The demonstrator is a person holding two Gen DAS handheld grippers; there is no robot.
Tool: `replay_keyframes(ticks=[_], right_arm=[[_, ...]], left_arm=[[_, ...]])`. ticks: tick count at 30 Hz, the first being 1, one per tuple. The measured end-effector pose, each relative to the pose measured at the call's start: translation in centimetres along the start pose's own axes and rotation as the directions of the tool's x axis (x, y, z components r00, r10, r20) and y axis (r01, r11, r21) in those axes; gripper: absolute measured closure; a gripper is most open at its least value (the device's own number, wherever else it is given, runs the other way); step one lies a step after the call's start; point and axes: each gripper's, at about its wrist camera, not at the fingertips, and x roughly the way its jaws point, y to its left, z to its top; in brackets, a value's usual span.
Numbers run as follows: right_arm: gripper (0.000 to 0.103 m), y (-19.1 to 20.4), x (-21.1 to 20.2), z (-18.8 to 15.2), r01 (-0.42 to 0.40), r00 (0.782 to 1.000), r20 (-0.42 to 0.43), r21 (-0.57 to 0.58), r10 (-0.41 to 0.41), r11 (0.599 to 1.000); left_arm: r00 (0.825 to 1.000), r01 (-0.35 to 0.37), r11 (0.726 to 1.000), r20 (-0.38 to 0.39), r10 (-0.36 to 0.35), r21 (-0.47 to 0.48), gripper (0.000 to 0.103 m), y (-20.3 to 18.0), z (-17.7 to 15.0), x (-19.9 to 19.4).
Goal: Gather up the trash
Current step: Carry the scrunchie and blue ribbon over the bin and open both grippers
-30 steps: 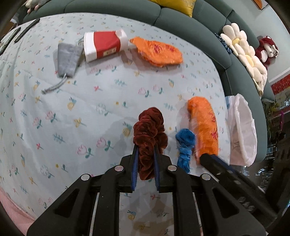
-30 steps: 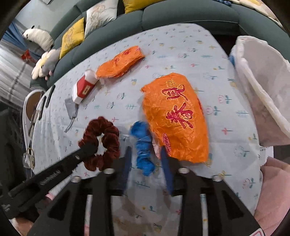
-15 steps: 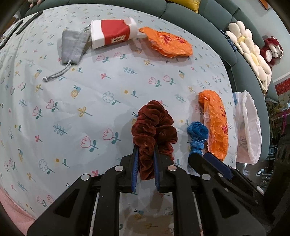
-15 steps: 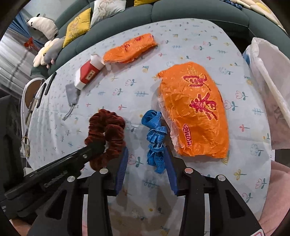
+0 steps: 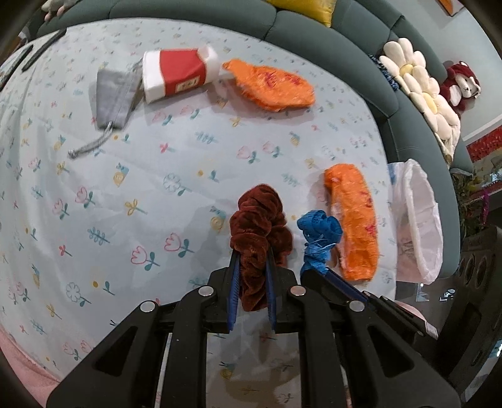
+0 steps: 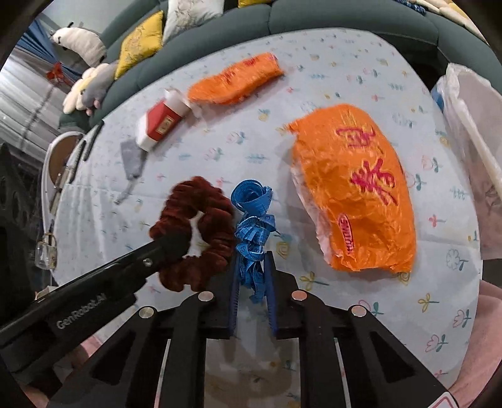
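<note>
At 6 o'clock in the left wrist view, the left gripper (image 5: 251, 260) has its blue-padded fingers closed tight on a dark red scrunchie (image 5: 259, 232), which bulges out past the fingertips toward 12 o'clock. Seen from the right wrist view, the same scrunchie (image 6: 194, 232) is a ring pinched at its 7 o'clock edge.

Right gripper (image 6: 253, 266): fingers nearly together, clamped on the lower end of a blue tape bundle (image 6: 252, 226). The bundle's coiled top stands at 12 o'clock from the fingertips and touches the scrunchie's 3 o'clock side. In the left wrist view the bundle (image 5: 318, 240) sits just at 3 o'clock of the scrunchie.

Surface: a floral tablecloth (image 5: 125, 188), pale blue.

Other items:
- near orange wrapper (image 6: 354, 188), red characters on it, lying flat at 2 o'clock of the bundle, just beside it.
- far orange wrapper (image 5: 273, 84), at 12 o'clock, blurred.
- red and white carton (image 5: 175, 75), on its side, its end touching the far wrapper's 9 o'clock tip.
- grey drawstring pouch (image 5: 114, 97), at 9 o'clock of the carton, partly under it.
- white plastic bag (image 5: 417, 222), mouth open, at the table's 3 o'clock edge, beyond the near wrapper.
- green sofa (image 5: 313, 28) curving round the far side of the table.
</note>
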Motion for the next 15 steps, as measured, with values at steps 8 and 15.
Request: replay_keyframes(ticks=[8, 15], right_arm=[[0.089, -0.1, -4.2, 1.3, -0.043, 0.993, 0.109, 0.023, 0.04, 0.999], [0.089, -2.1, -8.7, 2.3, -0.064, 0.974, 0.223, 0.073, 0.047, 0.995]], left_arm=[[0.995, 0.035, 0.998, 0.088, -0.04, 0.058, 0.089, -3.1, 0.8, -3.8], [0.986, 0.066, 0.988, 0.144, -0.086, 0.14, 0.089, -7.6, 1.5, -6.4]])
